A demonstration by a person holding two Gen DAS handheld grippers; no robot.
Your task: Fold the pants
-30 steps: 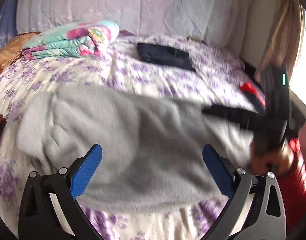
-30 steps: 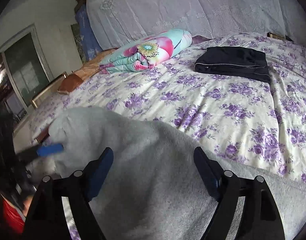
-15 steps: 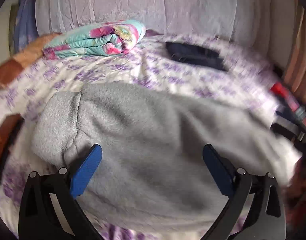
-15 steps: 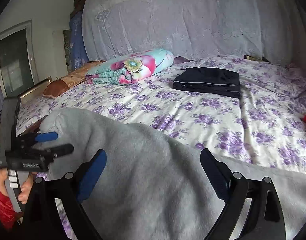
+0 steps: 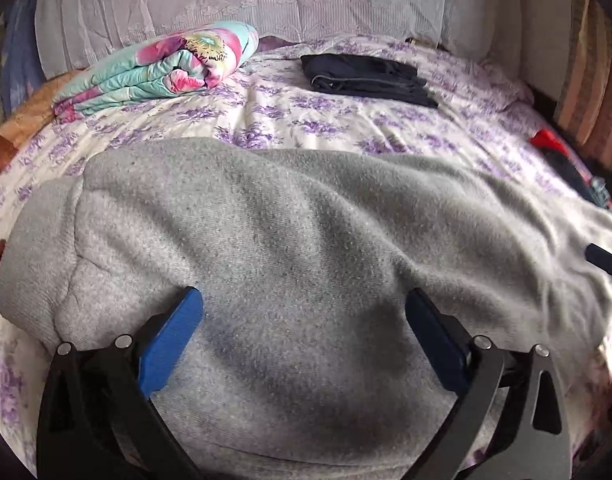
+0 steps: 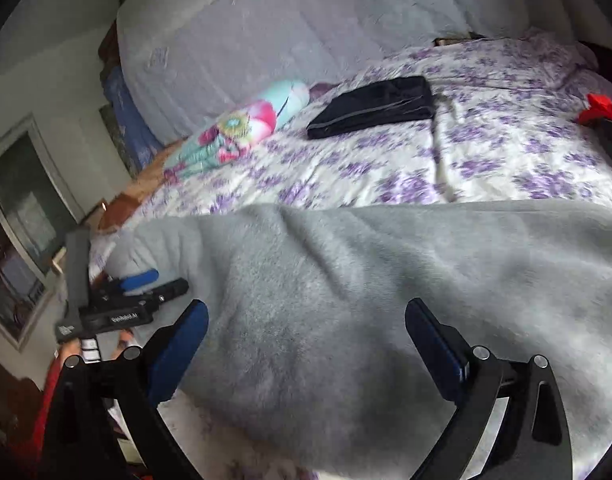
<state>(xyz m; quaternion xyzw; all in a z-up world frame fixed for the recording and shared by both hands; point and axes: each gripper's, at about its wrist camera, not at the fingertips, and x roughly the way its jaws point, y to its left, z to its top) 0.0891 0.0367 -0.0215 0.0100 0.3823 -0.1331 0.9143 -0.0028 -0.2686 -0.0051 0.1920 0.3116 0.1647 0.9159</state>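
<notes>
- Since 1 second back, the right gripper (image 6: pixel 304 322) has slid sideways along the grey pants (image 5: pixel 290 264) and its jaws have just been opening — they now stand as wide as they go, with nothing clamped, only fleece lying beneath the gap.
- Meanwhile the left gripper (image 5: pixel 304 312) has dropped closer over the cloth near the waistband end; its jaws are spread wide and hold nothing.
- Grey pants lie stretched lengthways across the near edge of the floral bedsheet (image 5: pixel 446 128), flat apart from a few soft ridges, likely smoothed out so a fold can start cleanly.
- Both tongs hover at opposite stretches of the garment, which looks like setting up for 2 grips — my guess only.
- Folded dark garment (image 5: pixel 366 76) and rolled flowery quilt (image 5: pixel 162 68) sit well apart at the far side, clear of the work.
- No containers are in view.
</notes>
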